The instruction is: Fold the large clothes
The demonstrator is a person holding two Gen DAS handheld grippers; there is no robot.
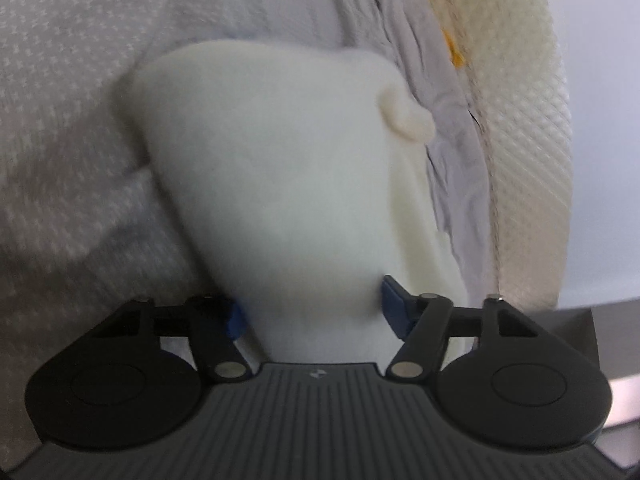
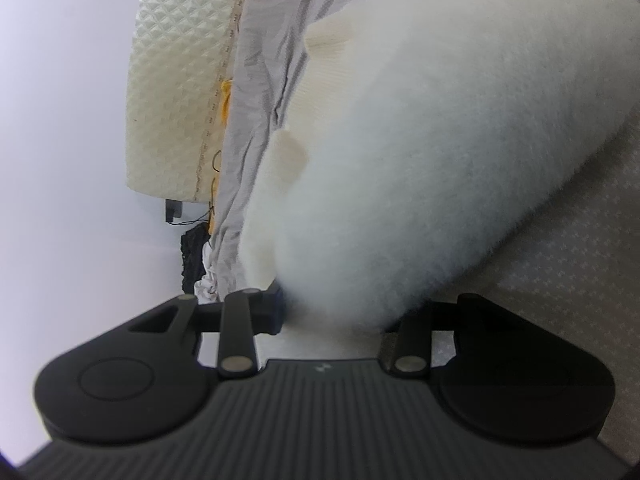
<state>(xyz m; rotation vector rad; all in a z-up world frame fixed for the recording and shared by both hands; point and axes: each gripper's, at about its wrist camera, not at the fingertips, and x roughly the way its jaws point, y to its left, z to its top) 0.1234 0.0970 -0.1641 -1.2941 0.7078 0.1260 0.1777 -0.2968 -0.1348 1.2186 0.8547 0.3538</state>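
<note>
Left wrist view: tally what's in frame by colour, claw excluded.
White: 1, fluffy garment
Grey: 2, patterned bedspread, wrinkled sheet
Cream: 1, quilted mattress
Yellow: 1, small tag
Total: 5

We look from two cameras, one on each handheld gripper, both facing forward along the fingers and tilted somewhat down at the bed. The left view sits very close to the fluffy white garment (image 1: 280,168), which fills its middle; the patterned bedsheet (image 1: 68,92) lies left, the quilted mattress edge (image 1: 524,120) far right. The right view is as close, with the garment (image 2: 440,152) right of centre and the mattress edge (image 2: 176,80) at left. Both views share garment, sheet and mattress edge.
</note>
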